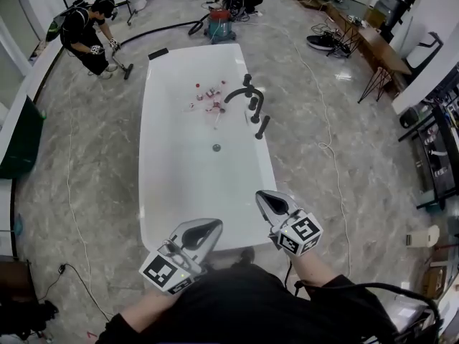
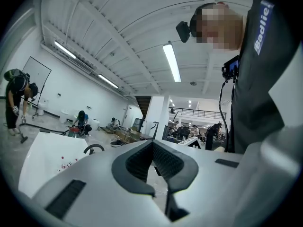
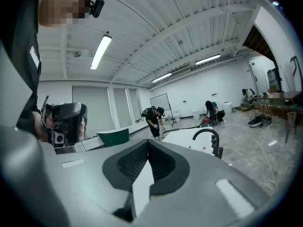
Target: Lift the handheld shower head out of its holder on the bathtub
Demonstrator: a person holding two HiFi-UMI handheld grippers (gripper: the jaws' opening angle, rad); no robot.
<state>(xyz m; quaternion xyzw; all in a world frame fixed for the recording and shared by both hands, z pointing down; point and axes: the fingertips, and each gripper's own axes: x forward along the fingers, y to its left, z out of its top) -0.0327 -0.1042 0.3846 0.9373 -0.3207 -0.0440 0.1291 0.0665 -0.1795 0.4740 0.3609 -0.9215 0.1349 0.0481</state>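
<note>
A white bathtub (image 1: 172, 185) runs away from me down the middle of the head view. On its right rim stand a curved black faucet (image 1: 240, 92), black knobs (image 1: 252, 104) and the black handheld shower head (image 1: 262, 127), upright in its holder. Both grippers hover over the tub's near end, well short of the shower head. My left gripper (image 1: 214, 225) and my right gripper (image 1: 262, 196) have their jaws together with nothing between them. The left gripper (image 2: 152, 143) sees the faucet (image 2: 93, 148) far left. The right gripper (image 3: 147, 143) sees the faucet (image 3: 208, 135) ahead to its right.
Small red and white items (image 1: 208, 99) lie in the tub near the faucet, with the drain (image 1: 216, 147) mid-tub. A person (image 1: 90, 34) works a hose at far left. A red vacuum (image 1: 220, 24) stands beyond the tub. A cable (image 1: 326, 145) trails along the right floor.
</note>
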